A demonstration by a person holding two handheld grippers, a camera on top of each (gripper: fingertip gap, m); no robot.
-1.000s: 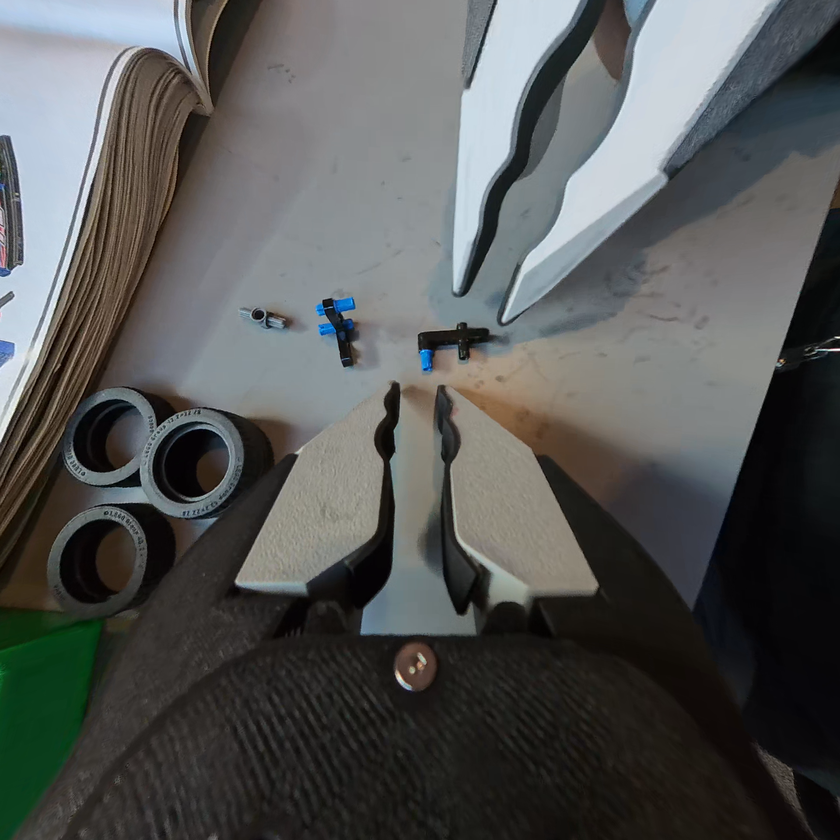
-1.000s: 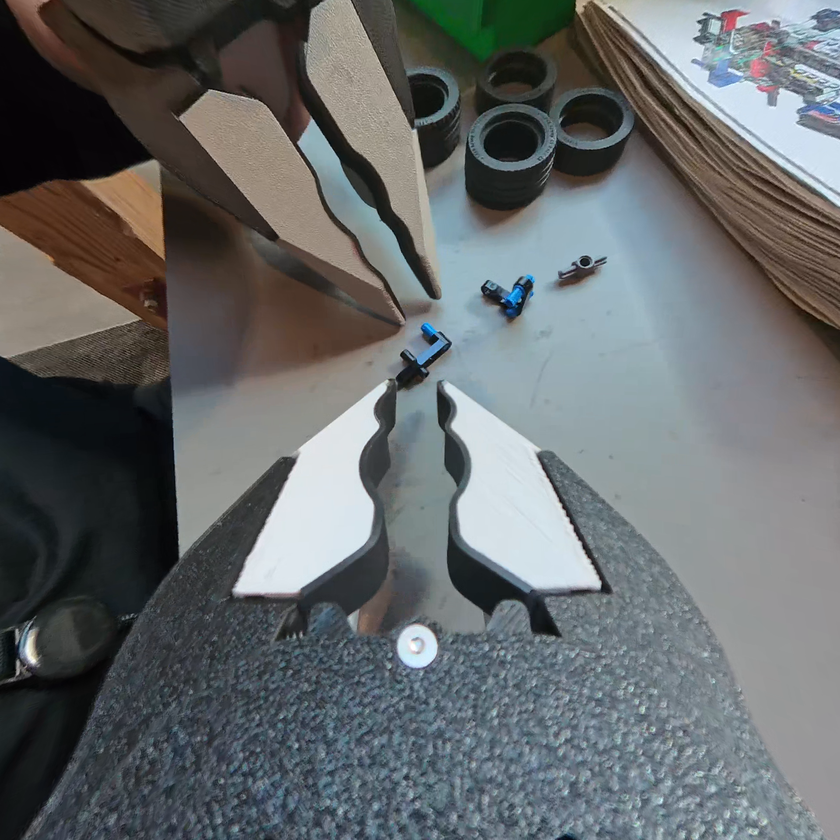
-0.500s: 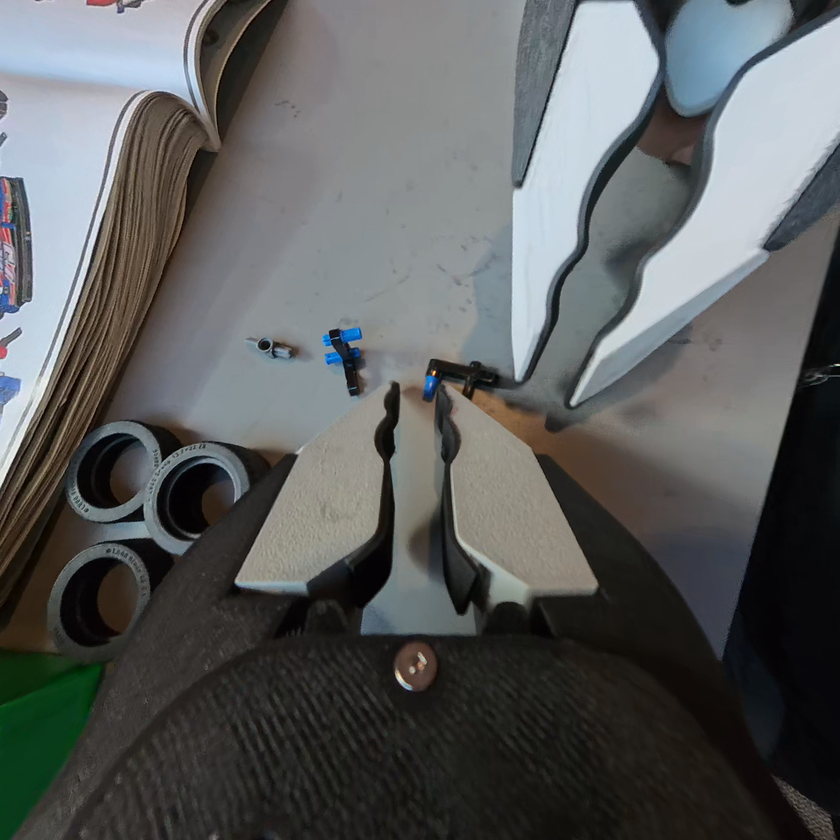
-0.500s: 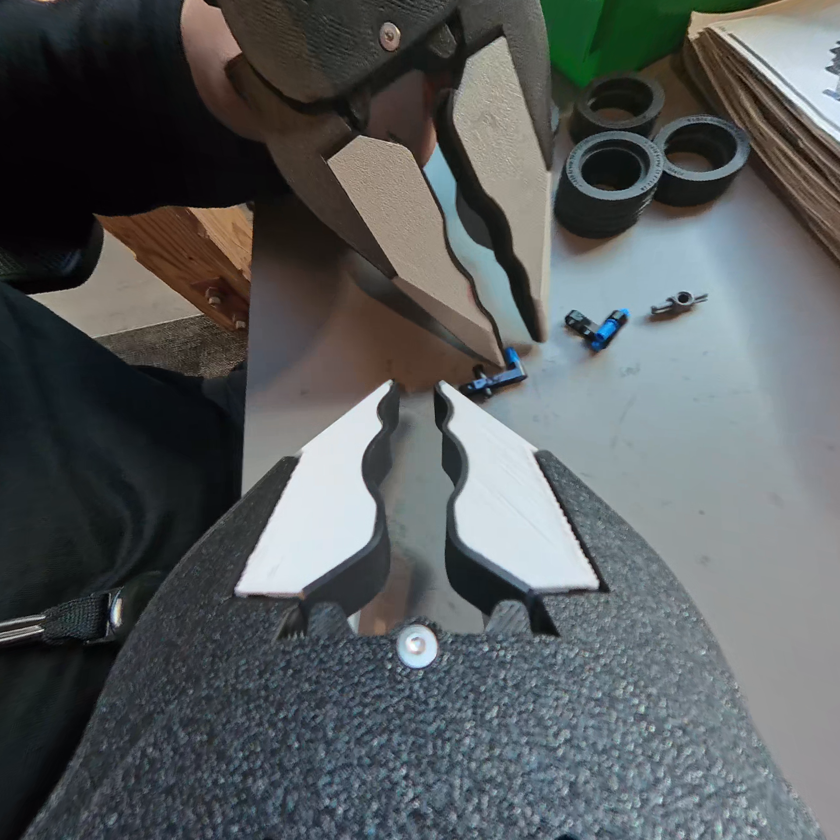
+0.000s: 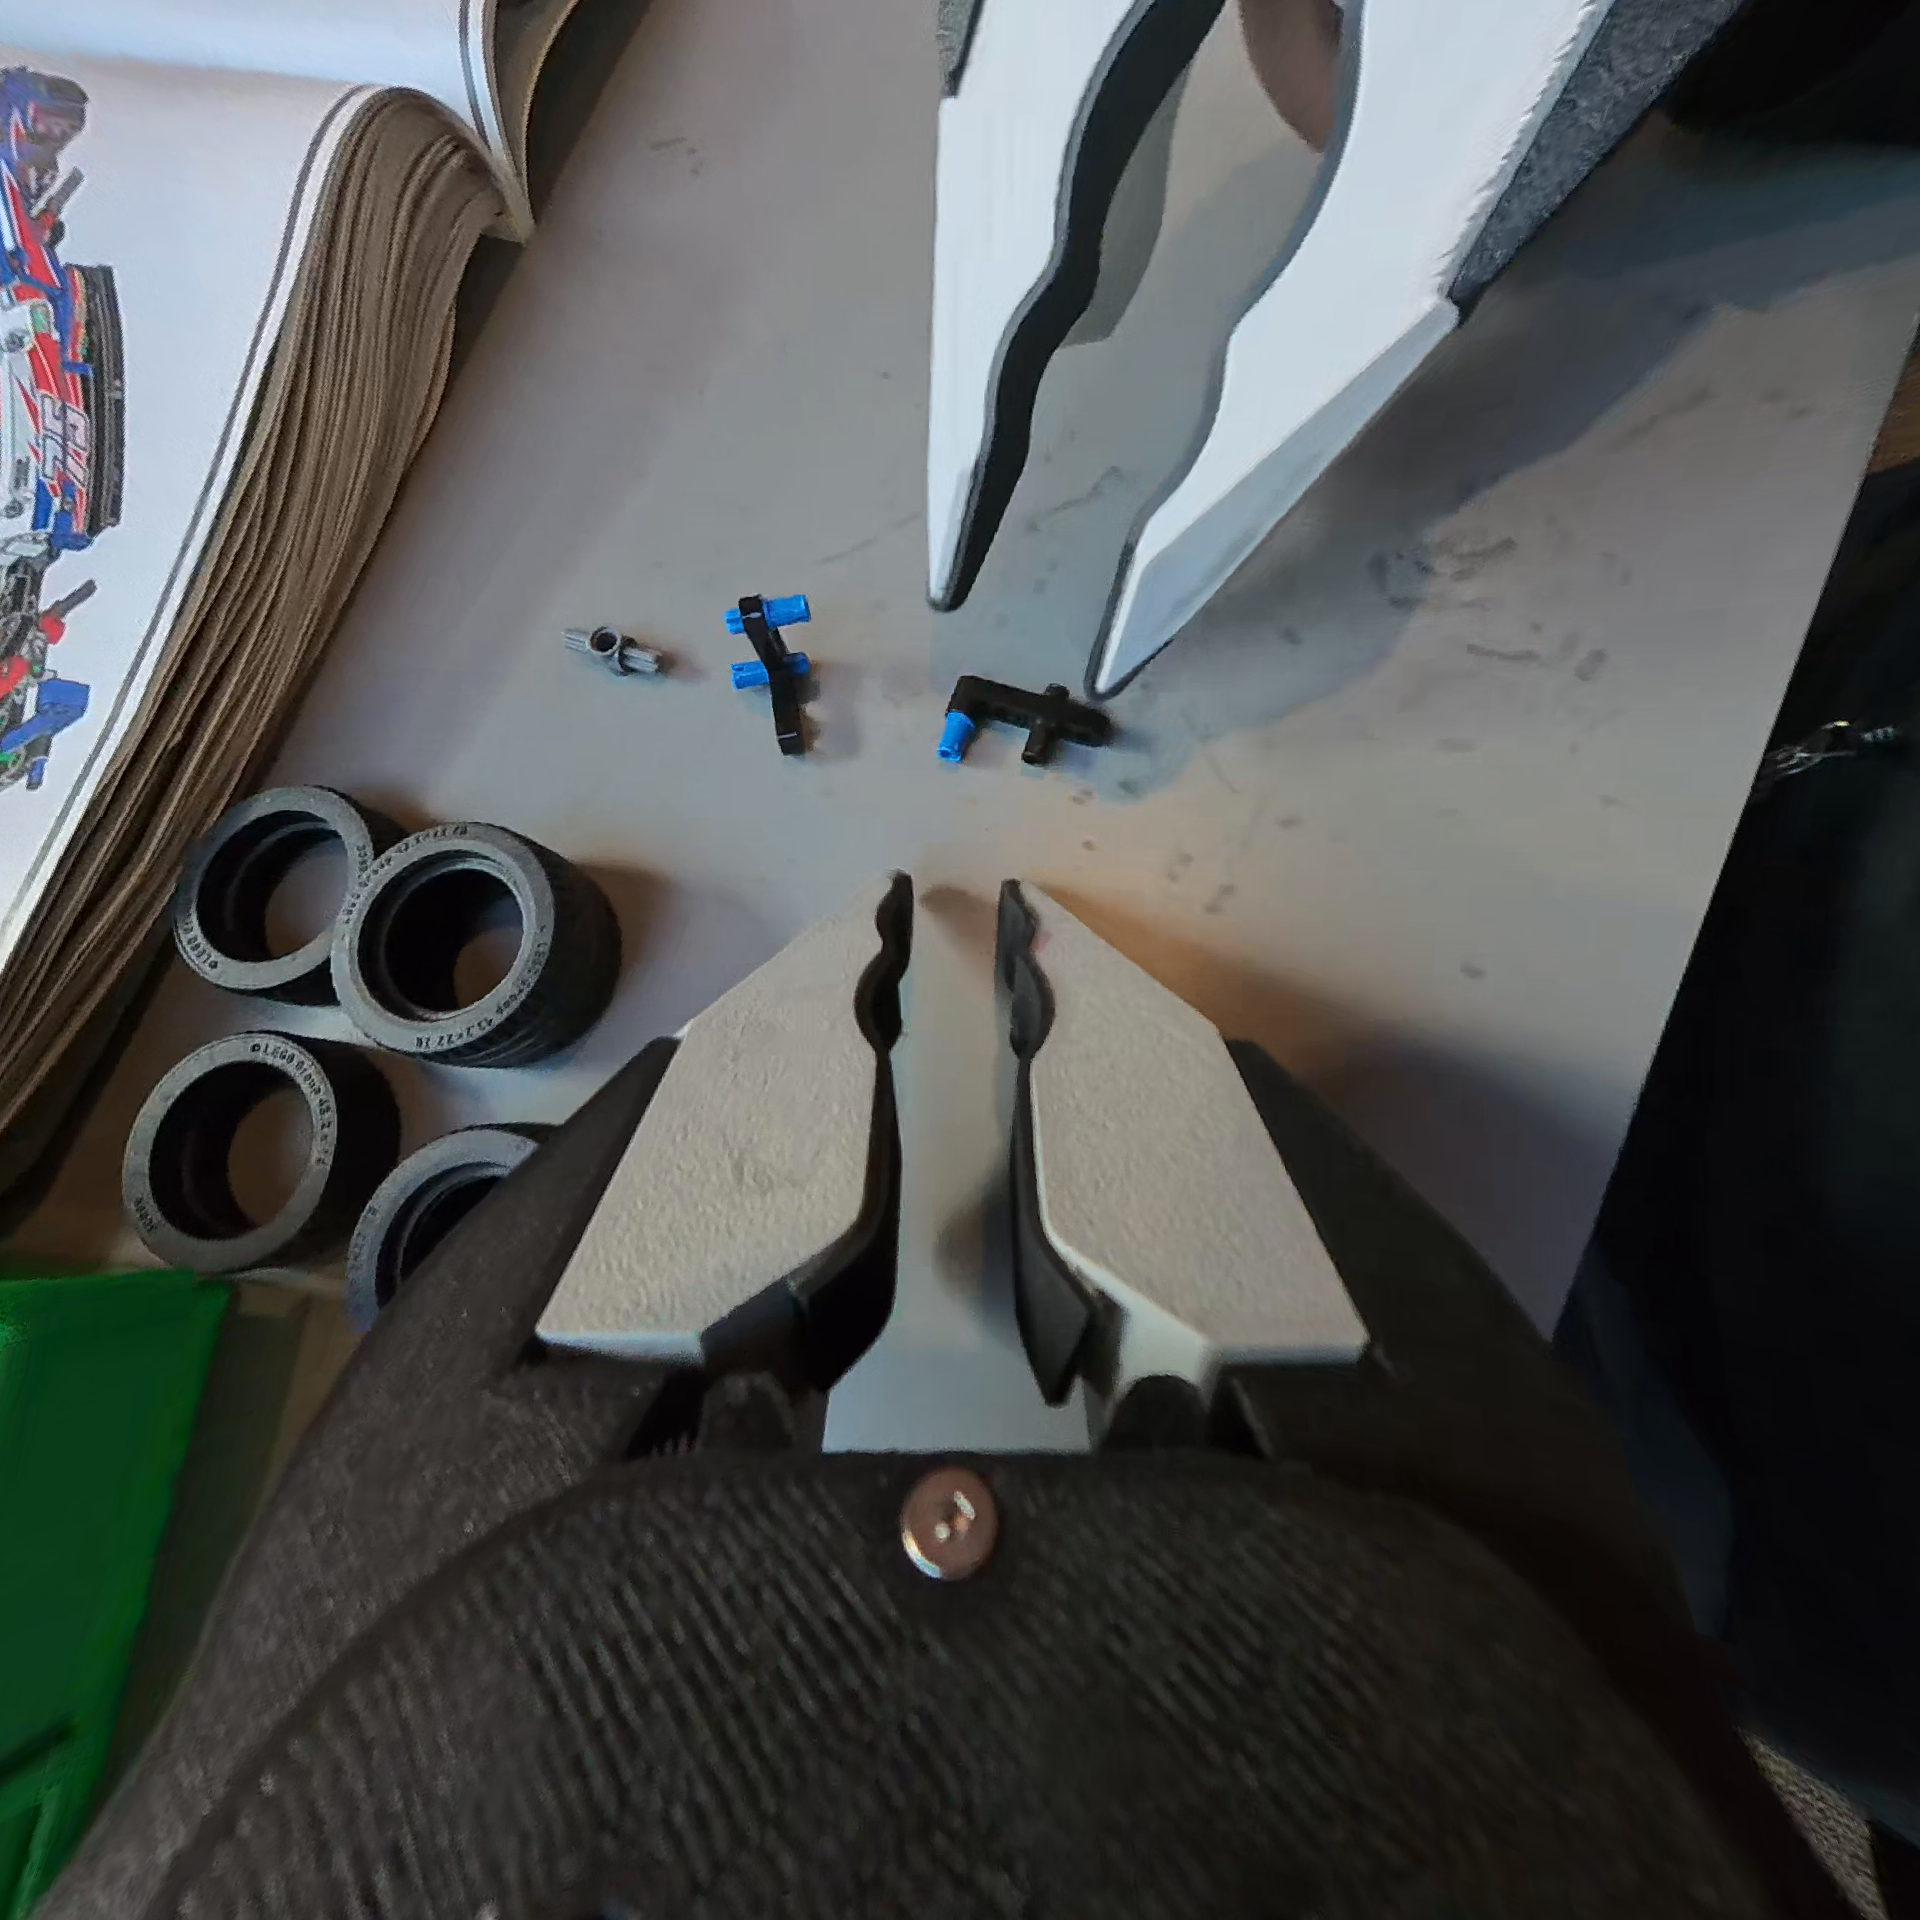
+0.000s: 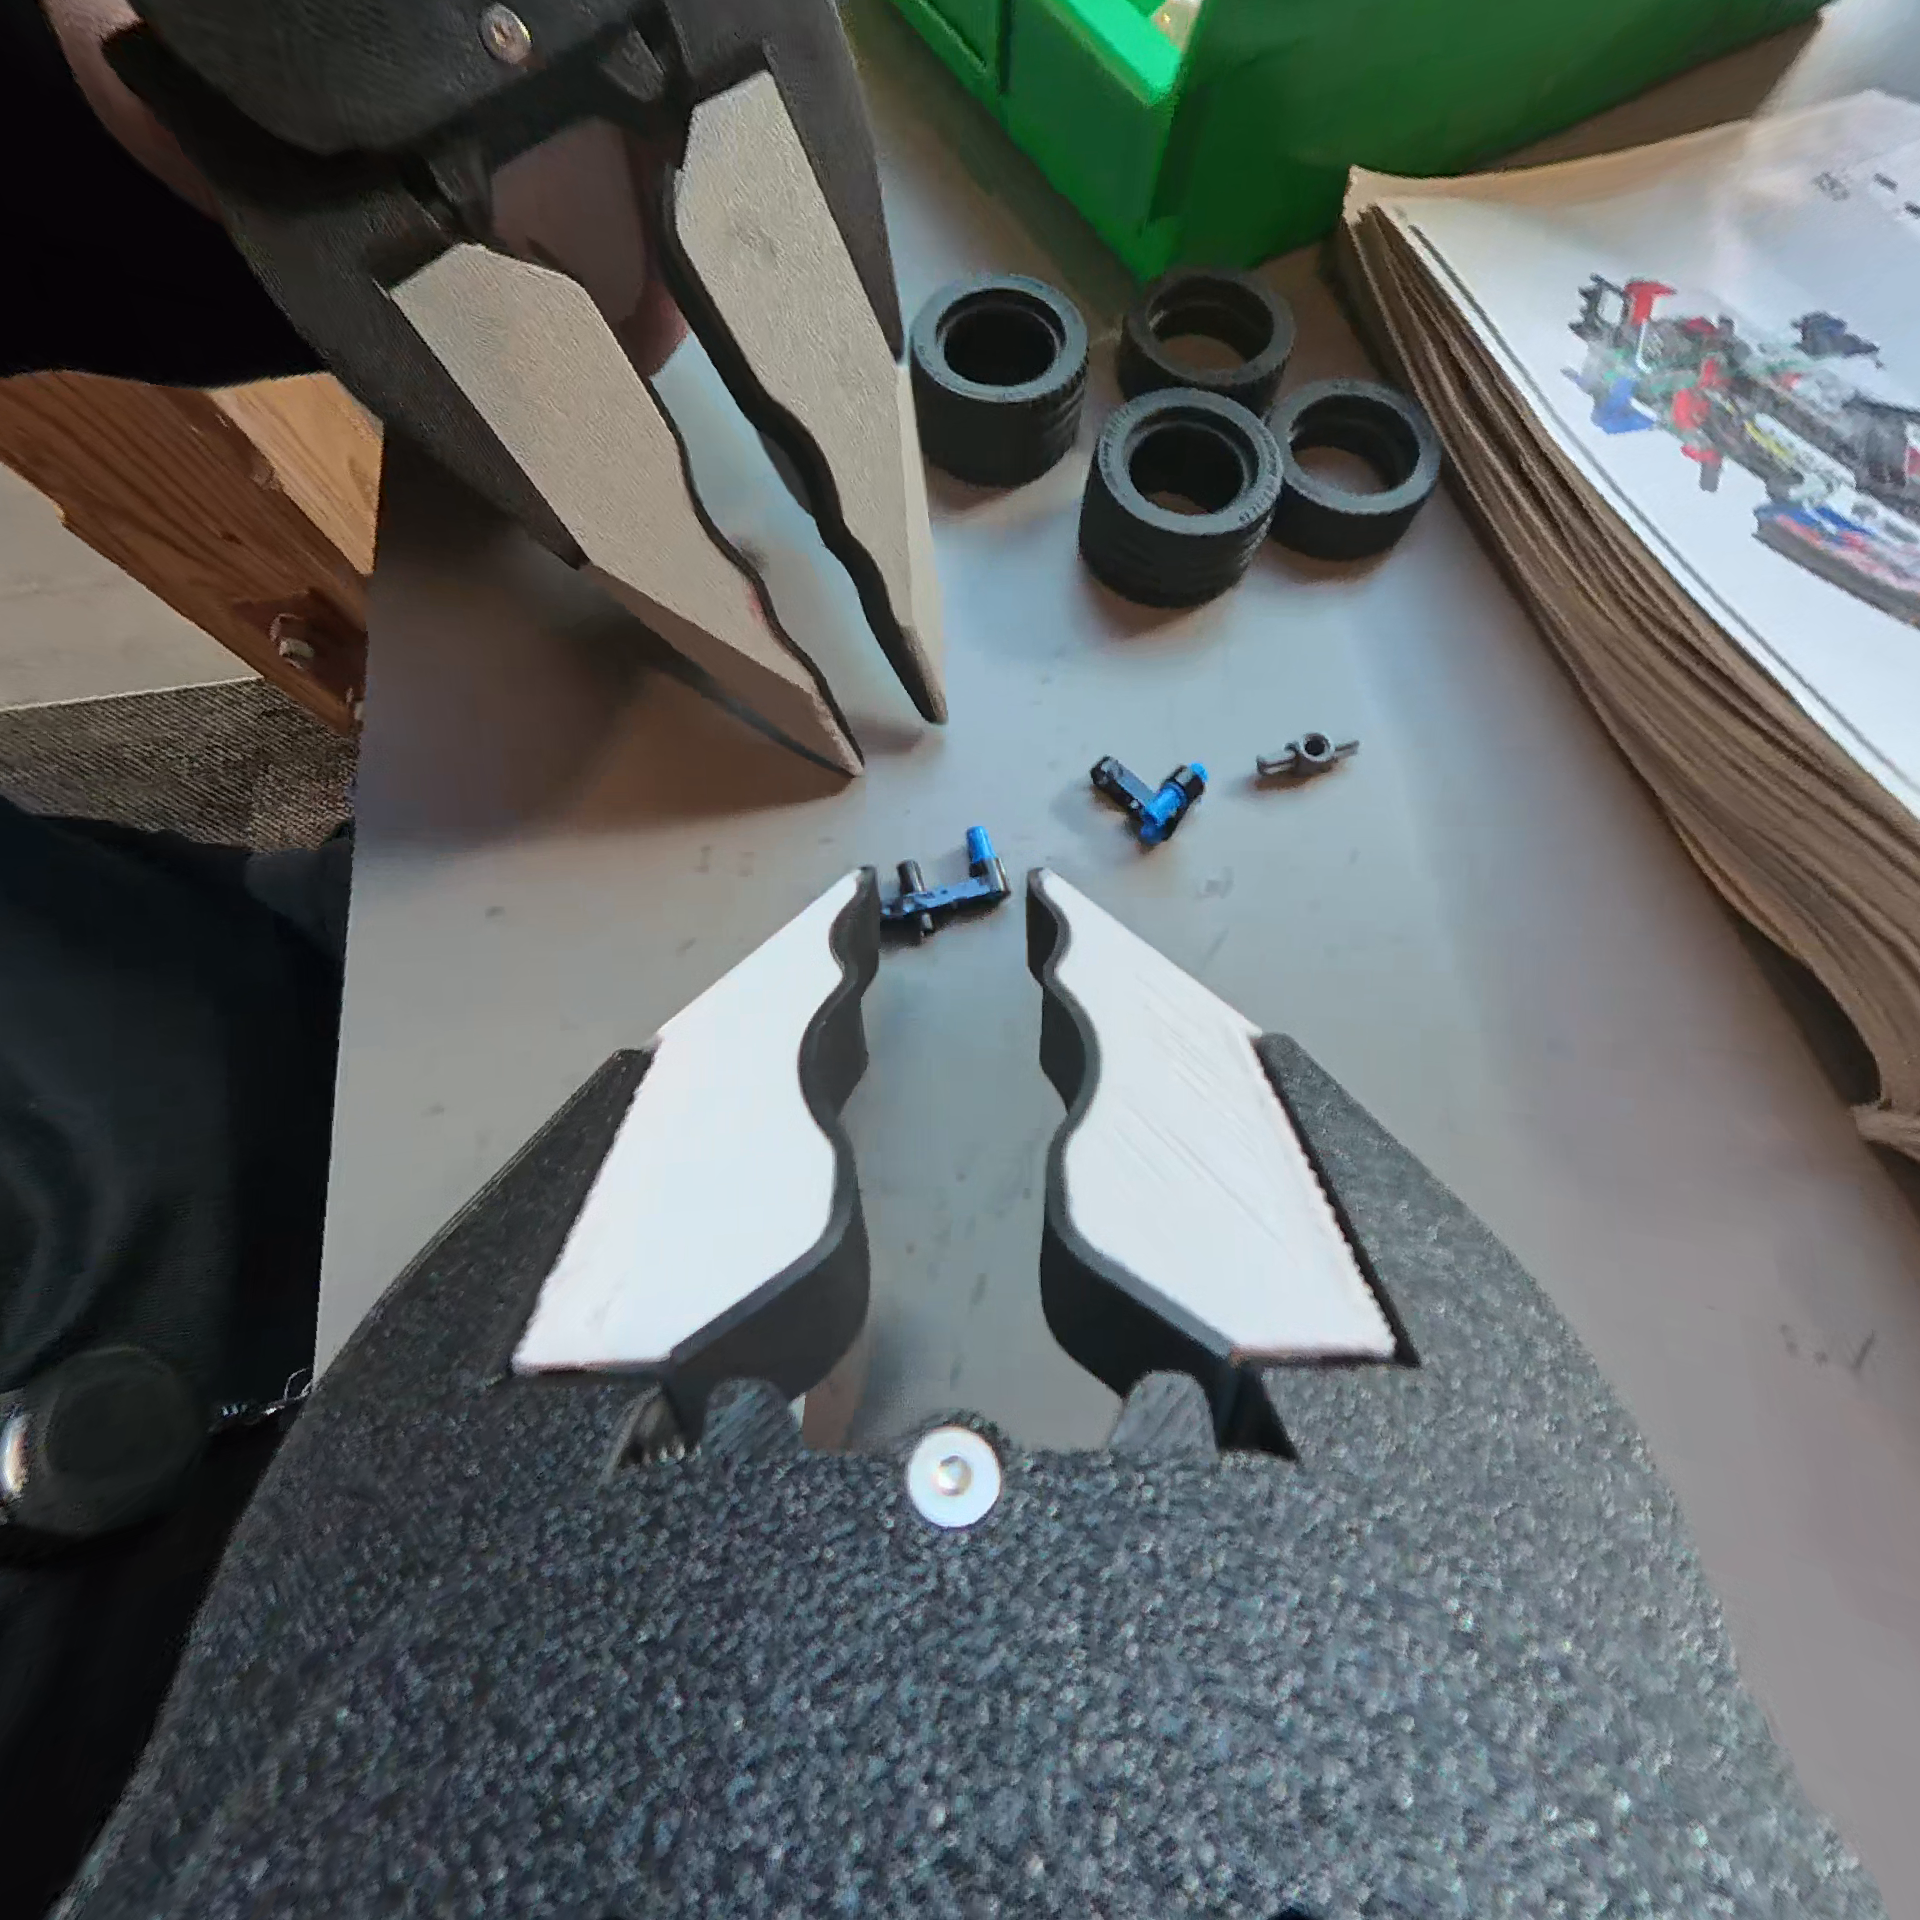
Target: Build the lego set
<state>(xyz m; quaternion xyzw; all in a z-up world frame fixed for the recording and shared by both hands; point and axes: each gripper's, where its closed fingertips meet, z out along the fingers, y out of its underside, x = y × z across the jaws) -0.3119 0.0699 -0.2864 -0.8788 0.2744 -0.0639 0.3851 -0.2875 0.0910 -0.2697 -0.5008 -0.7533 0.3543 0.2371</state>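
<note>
On the grey table (image 5: 1299, 935), three small pieces lie in a loose row between the two tools. Nearest the right gripper (image 6: 943, 883) is a black beam with a blue pin (image 6: 943, 885); it sits just beyond the fingertips, which are parted fairly wide with nothing in them, one tip close beside the beam's end. The left gripper (image 5: 954, 888) hovers opposite, its fingers only narrowly apart and also empty.

My reading is that the build is at an early step: picking up this beam so it can be joined to the second black piece with two blue pins (image 5: 771, 665) or the small grey connector (image 5: 613, 652), both lying untouched nearby. Next the right fingers would need to come forward and down to straddle the beam across its narrow sides, then close gently (so small a part could skid or flip on the smooth top).

Four black tyres (image 6: 1179, 488) stand clustered farther off, near a green bin (image 6: 1195, 135), beside a thick open instruction book (image 6: 1662, 447). A wooden frame (image 6: 197, 520) shows past the table's edge.
</note>
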